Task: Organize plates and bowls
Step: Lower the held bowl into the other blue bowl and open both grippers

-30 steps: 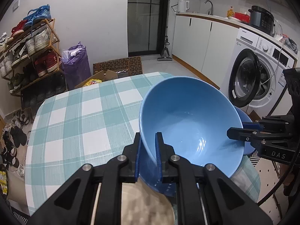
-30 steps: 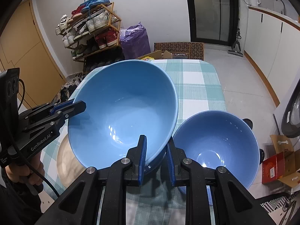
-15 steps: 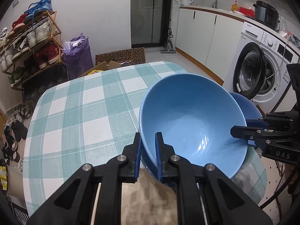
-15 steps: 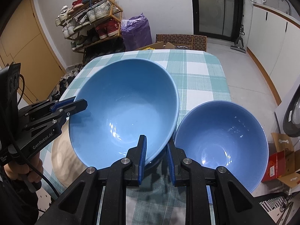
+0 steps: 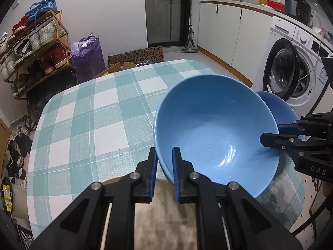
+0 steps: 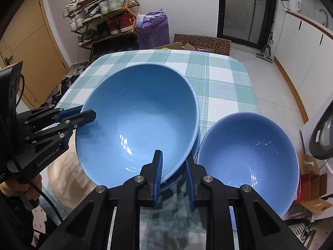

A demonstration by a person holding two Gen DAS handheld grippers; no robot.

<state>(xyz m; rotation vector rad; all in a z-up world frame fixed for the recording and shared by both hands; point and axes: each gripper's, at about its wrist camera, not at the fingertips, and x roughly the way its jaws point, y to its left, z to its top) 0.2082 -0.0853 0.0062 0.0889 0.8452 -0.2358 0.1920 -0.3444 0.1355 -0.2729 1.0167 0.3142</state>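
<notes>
Two grippers hold the large blue bowl (image 6: 137, 125) by opposite rim edges: left gripper (image 5: 164, 166) clenched on the near-left rim, right gripper (image 6: 173, 166) clenched on the near-right rim. It hangs tilted, apparently just above the checked desk (image 5: 83, 125). The smaller blue bowl (image 6: 247, 158) sits immediately right, nearer the right gripper.

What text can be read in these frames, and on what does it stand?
"DAS": side of the right gripper, cut off at the frame edge.
"GenRobot.AI": side of the left gripper.
Washing machine: brand and door sticker too small to read.
Cardboard box: print unreadable.
</notes>
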